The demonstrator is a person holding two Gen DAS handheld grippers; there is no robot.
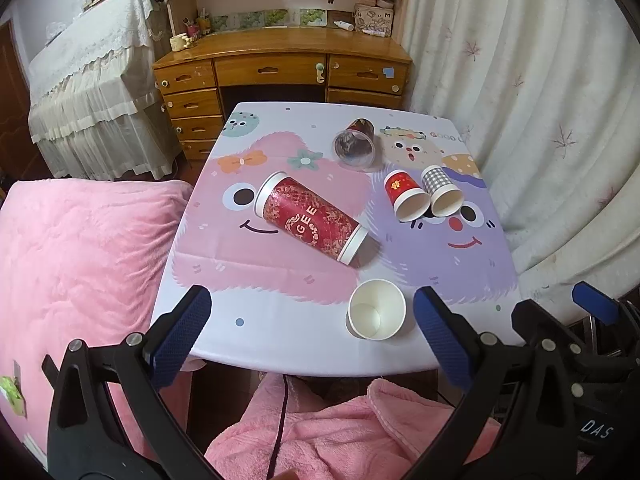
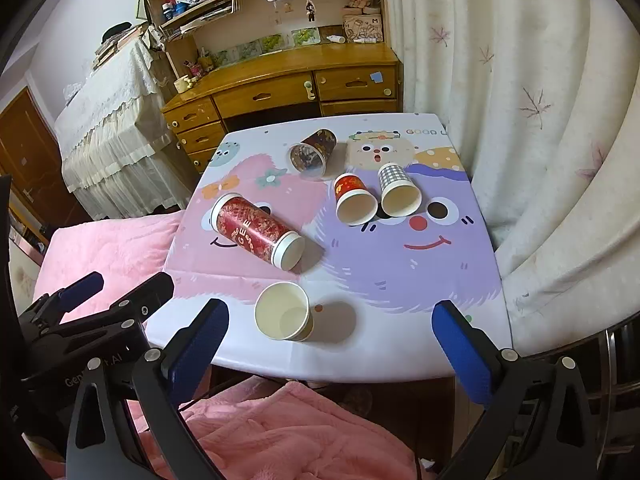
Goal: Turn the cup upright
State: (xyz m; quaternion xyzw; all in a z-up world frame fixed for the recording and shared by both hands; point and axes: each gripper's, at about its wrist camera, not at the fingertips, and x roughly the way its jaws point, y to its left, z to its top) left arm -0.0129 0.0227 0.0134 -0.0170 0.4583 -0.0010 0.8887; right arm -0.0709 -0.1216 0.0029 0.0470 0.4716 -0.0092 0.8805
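A white paper cup [image 1: 376, 314] [image 2: 283, 311] stands upright near the table's front edge. A tall red cup [image 1: 311, 218] [image 2: 257, 231] lies on its side mid-table. A small red cup [image 1: 404, 193] [image 2: 353, 199] and a checked cup [image 1: 440, 190] [image 2: 397, 189] lie side by side, mouths toward me. A dark patterned cup [image 1: 355, 143] [image 2: 312, 153] lies further back. My left gripper [image 1: 312, 336] is open and empty at the front edge. My right gripper [image 2: 330, 345] is open and empty, also at the front edge.
The small table [image 1: 280, 328] [image 2: 400, 344] has a cartoon cloth. A pink blanket [image 1: 80, 264] lies to the left and on my lap. A white curtain [image 1: 540, 120] hangs at the right. A wooden desk [image 1: 280, 68] stands behind the table.
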